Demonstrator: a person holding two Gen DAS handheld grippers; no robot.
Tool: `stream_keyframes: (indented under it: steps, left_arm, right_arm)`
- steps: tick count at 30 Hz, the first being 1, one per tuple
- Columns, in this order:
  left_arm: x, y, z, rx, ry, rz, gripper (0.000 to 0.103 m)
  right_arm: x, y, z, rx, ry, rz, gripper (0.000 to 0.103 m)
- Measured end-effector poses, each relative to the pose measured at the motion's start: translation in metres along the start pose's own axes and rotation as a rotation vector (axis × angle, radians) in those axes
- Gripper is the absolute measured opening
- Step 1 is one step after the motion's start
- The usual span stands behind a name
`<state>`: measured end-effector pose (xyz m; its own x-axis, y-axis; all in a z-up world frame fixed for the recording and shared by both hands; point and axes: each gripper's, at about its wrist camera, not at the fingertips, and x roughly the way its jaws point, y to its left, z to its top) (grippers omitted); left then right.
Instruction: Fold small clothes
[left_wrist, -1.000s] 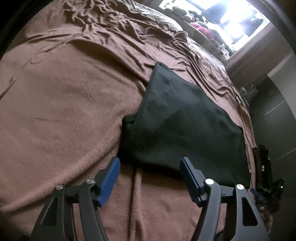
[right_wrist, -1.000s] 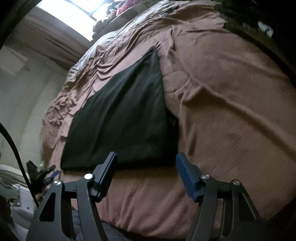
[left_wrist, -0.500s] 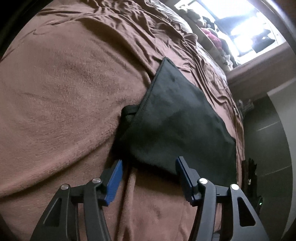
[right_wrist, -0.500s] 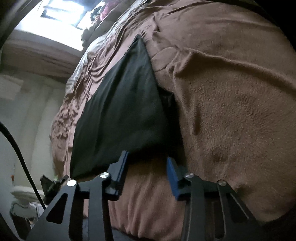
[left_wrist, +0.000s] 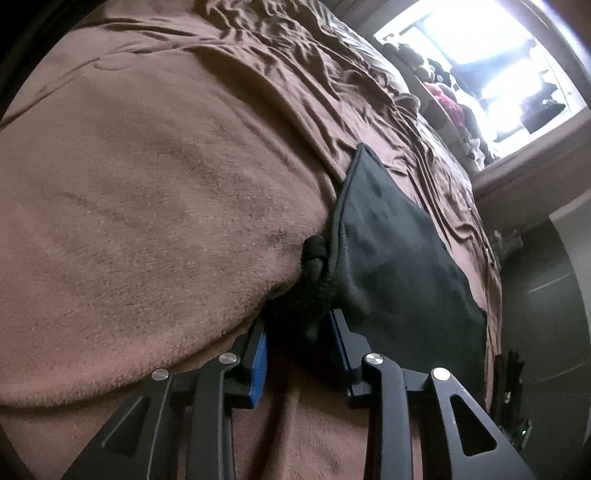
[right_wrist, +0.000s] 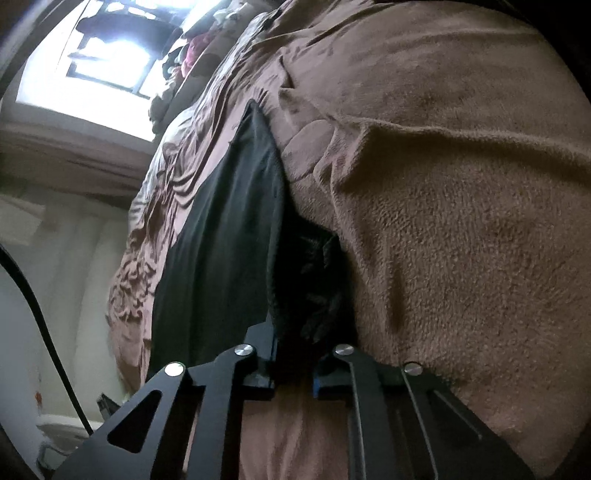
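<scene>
A black folded garment (left_wrist: 399, 258) lies on a brown fleece blanket (left_wrist: 147, 184); it also shows in the right wrist view (right_wrist: 225, 236). My left gripper (left_wrist: 299, 332) is low on the bed with its blue-padded fingers (left_wrist: 258, 354) on either side of the garment's near left corner, jaws narrowed around the bunched cloth. My right gripper (right_wrist: 295, 354) is at the garment's near right corner, its jaws closed tight on the dark bunched cloth (right_wrist: 310, 295). Both corners are partly hidden in shadow.
The brown blanket (right_wrist: 461, 221) is rumpled and humps up beside each gripper. A bright window (left_wrist: 491, 66) with a pile of clothes (left_wrist: 447, 103) is at the far end. A pale wall (right_wrist: 55, 277) and a black cable (right_wrist: 40, 314) are on the right wrist view's left.
Both grippers dropped down to the bed and moved forward onto the garment's near corners. Their jaws narrowed from wide open to closing on the cloth.
</scene>
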<state>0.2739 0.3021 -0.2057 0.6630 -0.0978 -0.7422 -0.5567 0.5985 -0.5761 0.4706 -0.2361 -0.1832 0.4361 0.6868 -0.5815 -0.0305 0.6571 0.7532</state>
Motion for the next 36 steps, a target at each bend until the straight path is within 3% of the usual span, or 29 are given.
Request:
stream_keyframes:
  steps: [11,17,21,23,25,27,36]
  left_arm:
    - [-0.005,0.003,0.001,0.024,-0.001,0.042,0.034]
    - [0.009,-0.011,0.006,0.099,0.018,0.076,0.042]
    - [0.009,-0.005,0.006,0.054,0.028,0.023,0.042]
    - [0.008,-0.002,0.006,0.032,0.032,0.005,0.039]
    - [0.006,0.002,0.006,0.019,0.027,0.016,0.016]
    - [0.003,0.007,0.005,-0.001,0.023,-0.012,0.009]
    - [-0.029,-0.016,-0.001,0.038,-0.029,-0.033,0.006]
  right_arm:
    - [-0.011,-0.004,-0.012,-0.002,-0.018,0.007,0.002]
    - [-0.014,-0.001,-0.007,-0.018,-0.021,0.006,0.002]
    - [-0.013,-0.003,-0.007,-0.018,-0.015,0.011,0.002]
    - [-0.013,-0.005,-0.006,-0.019,-0.013,0.014,0.002]
    - [-0.012,-0.005,-0.005,-0.017,-0.013,0.017,0.002]
    - [-0.012,-0.005,-0.004,-0.018,-0.012,0.018,0.002]
    - [-0.029,0.012,-0.001,-0.07,-0.037,0.048,0.001]
